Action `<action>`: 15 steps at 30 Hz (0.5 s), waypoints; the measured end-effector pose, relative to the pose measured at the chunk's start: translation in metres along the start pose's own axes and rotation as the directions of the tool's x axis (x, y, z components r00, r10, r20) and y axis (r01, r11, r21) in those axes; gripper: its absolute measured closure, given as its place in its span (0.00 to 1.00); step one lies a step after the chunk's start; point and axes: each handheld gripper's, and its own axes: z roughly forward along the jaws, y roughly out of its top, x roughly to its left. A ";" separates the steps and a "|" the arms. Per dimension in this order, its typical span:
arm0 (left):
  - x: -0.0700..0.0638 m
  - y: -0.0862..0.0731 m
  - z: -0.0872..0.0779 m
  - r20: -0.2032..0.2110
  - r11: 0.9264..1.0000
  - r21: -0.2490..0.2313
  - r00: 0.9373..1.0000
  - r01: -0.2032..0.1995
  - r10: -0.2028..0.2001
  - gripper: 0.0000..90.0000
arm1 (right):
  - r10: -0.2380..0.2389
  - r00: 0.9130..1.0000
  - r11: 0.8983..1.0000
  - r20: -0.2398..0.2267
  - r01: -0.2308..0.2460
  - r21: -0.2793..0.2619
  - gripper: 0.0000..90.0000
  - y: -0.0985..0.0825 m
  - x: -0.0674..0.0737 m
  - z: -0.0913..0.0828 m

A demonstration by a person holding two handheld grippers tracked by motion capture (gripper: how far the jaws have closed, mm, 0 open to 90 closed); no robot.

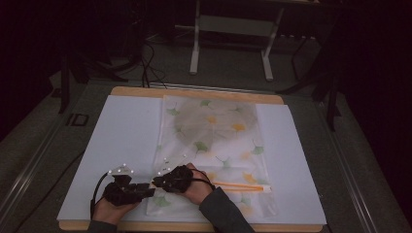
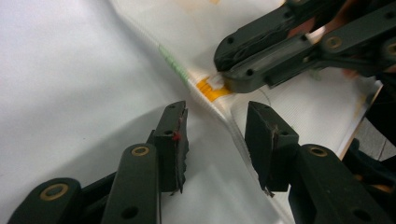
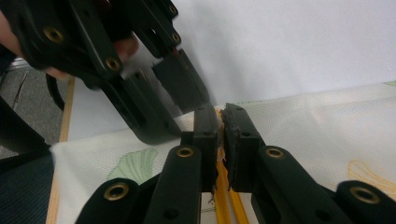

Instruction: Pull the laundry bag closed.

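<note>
The right claw (image 3: 220, 140) is closed to a thin slit on the orange zipper tab (image 2: 212, 87) at the left edge of a translucent, leaf-printed zipper pouch (image 1: 214, 145). Pinching there likely anchors the zipper's end, or readies the slider for a pull along the orange strip (image 1: 240, 186) that runs toward the pouch's right side. The left claw (image 2: 215, 140) stands wide open, 1 jaw on each side of the pouch's raised edge seam, gripping nothing. It sits just beside the right claw, probably so it can clamp the fabric and give the other hand something to pull against.

In the high view both hands crowd the near-left corner of the pouch, the left gripper (image 1: 127, 189) over the white sheet (image 1: 121, 141) and the right one (image 1: 172, 178) over the pouch itself. The pouch lies flat down the middle of the sheet, its far end near the back edge of the wooden worktop (image 1: 194, 92) and its near end close to the front edge. To the right of the hands the zipper line is unobstructed, leaving open room for a sideways pull. The front edge sits close behind the wrists, so there is little room to draw back.
</note>
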 end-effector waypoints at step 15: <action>0.004 0.003 0.013 0.043 0.999 0.038 0.999 0.013 -0.014 0.91 | -0.003 1.000 1.000 -0.015 0.003 -0.005 0.94 -0.002 0.000 -0.001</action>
